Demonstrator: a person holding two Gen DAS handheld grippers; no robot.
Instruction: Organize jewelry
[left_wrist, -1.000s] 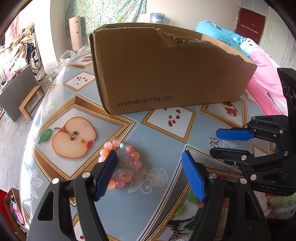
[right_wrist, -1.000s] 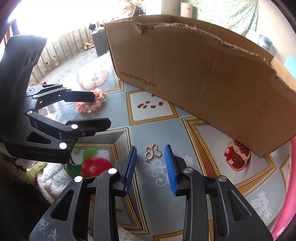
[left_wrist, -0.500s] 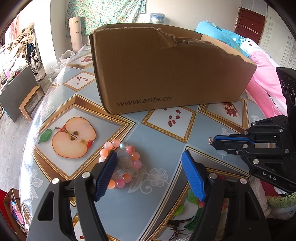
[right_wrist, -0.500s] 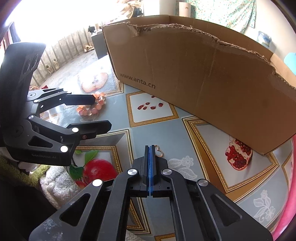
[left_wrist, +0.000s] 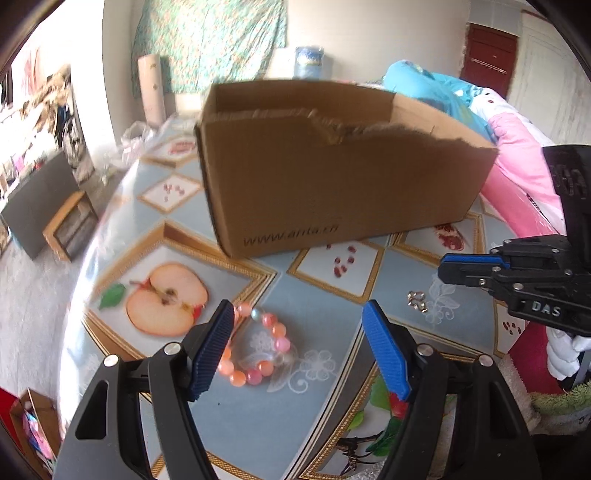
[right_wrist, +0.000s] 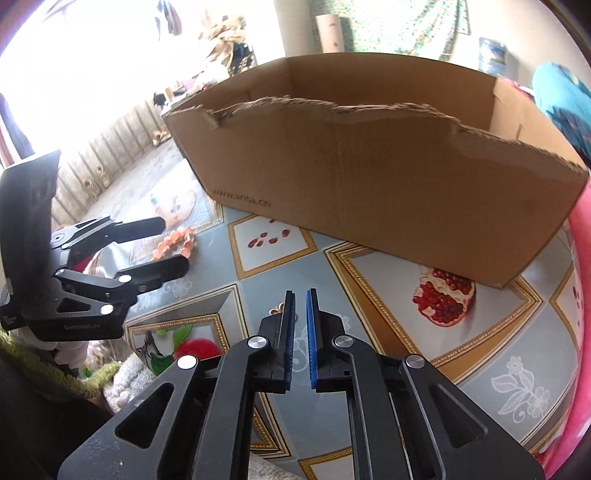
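A pink and orange bead bracelet (left_wrist: 255, 347) lies on the patterned tablecloth just in front of my left gripper (left_wrist: 299, 314), which is open and empty above it. The bracelet also shows in the right wrist view (right_wrist: 173, 243). A small gold trinket (left_wrist: 415, 299) lies on the cloth, left of and below my right gripper (left_wrist: 443, 267). In the right wrist view my right gripper (right_wrist: 300, 295) is raised with its jaws slightly apart and nothing between them; the trinket (right_wrist: 277, 309) peeks out beside the left finger. An open cardboard box (left_wrist: 332, 173) stands behind.
The box (right_wrist: 369, 166) has a torn front rim and fills the far side of the table. A pink and blue quilt (left_wrist: 517, 155) lies to the right. The table edge curves away on the left, with furniture (left_wrist: 48, 210) on the floor beyond.
My right gripper closed at the trinket, then rose and parted slightly; the trinket stayed on the cloth. Both grippers lifted, so the box's open top now shows.
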